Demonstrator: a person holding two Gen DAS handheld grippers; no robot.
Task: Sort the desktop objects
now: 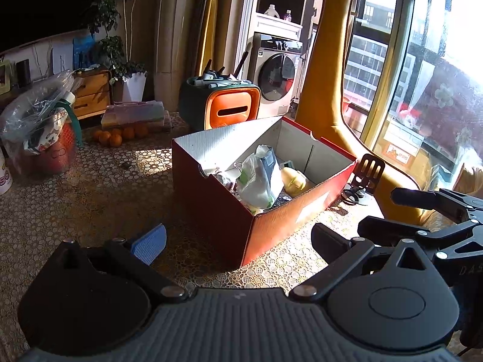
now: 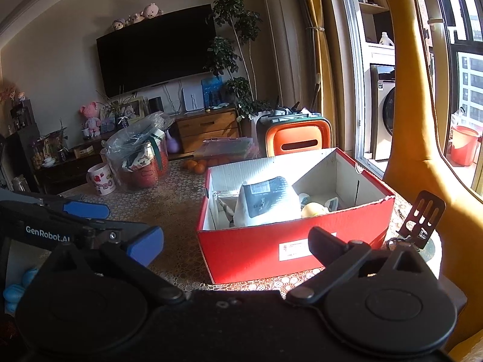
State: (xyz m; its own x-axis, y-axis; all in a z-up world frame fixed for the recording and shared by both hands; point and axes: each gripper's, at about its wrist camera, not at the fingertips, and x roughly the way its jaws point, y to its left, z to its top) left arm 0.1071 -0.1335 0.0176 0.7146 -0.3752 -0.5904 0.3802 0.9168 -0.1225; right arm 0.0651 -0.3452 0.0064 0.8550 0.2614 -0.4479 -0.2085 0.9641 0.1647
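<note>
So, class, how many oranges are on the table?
5 visible, clustered at the table's far edge: oranges in front of the clear case. Others may be hidden.

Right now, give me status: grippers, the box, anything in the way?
Left gripper open, empty. Right gripper open, empty. Red box upright on table, holds a white pouch. Black phone stand beside it; approach clear.

"GenRobot.AI" in white on left claw body, left of red box. "TSO" in pink on white mug, beyond it. "DAS" faint on right claw arm. White box label unreadable.
</note>
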